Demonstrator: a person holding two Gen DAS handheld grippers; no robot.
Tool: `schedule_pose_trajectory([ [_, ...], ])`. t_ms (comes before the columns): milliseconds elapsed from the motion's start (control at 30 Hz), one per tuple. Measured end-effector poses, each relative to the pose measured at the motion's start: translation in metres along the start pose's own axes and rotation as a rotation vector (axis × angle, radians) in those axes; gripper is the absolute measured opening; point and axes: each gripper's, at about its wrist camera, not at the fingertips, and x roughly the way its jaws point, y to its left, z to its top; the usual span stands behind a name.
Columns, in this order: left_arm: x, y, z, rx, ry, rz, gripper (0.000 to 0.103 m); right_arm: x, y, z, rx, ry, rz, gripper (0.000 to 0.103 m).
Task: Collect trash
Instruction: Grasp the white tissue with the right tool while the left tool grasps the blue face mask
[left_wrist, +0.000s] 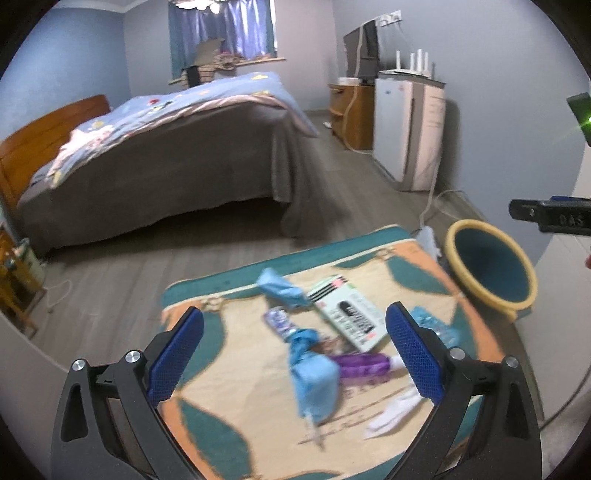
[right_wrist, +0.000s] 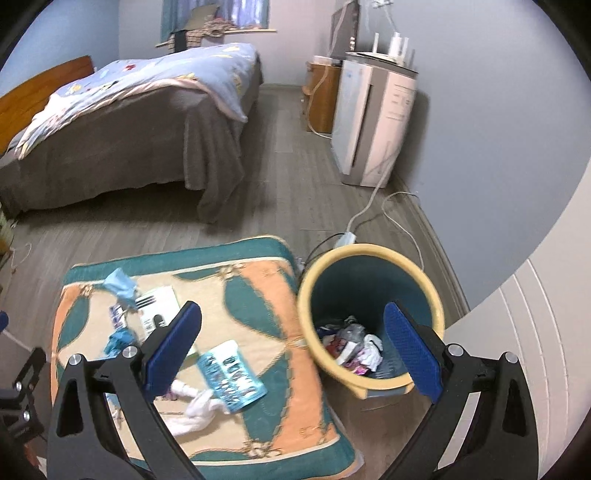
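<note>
Legible marking: "DAS" embossed on the right hand-held gripper (left_wrist: 554, 218). Print on box (left_wrist: 349, 317) and teal packet (right_wrist: 232, 374) blurred, unreadable.

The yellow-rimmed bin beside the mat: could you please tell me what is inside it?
The yellow-rimmed bin holds a heap of crumpled wrappers and white tissue at the bottom. Whatever lies beneath that heap is covered, and the right gripper, open, hides part of the near wall.
</note>
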Motion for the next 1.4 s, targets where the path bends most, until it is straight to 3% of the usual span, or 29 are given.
schedule_pose_trajectory([
  [233, 0.001, 0.02, -0.011, -0.04, 0.016, 0.021, 0.098, 0.012, 0.025, -0.021, -0.003, 0.051, 0.059, 0.097],
  [400, 0.015, 0.025, -0.024, -0.063, 0.066, 0.022, 0.098, 0.036, 0.03, -0.041, 0.018, 0.13, 0.049, 0.097],
  [600, 0.035, 0.023, -0.037, -0.017, 0.133, 0.052, 0.098, 0.061, 0.034, -0.067, 0.072, 0.231, 0.076, 0.097],
  [967, 0.06, 0.022, -0.047, -0.028, 0.223, -0.006, 0.098, 0.103, 0.065, -0.114, 0.01, 0.387, 0.101, 0.097],
  [1033, 0.065, 0.019, -0.05, -0.01, 0.242, -0.007, 0.098, 0.106, 0.07, -0.116, -0.002, 0.398, 0.113, 0.093],
  [1167, 0.073, 0.015, -0.054, 0.023, 0.266, -0.014, 0.098, 0.114, 0.077, -0.122, -0.01, 0.455, 0.164, 0.076],
  [1400, 0.091, -0.002, -0.065, 0.105, 0.325, -0.055, 0.096, 0.123, 0.084, -0.13, -0.03, 0.509, 0.227, 0.025],
])
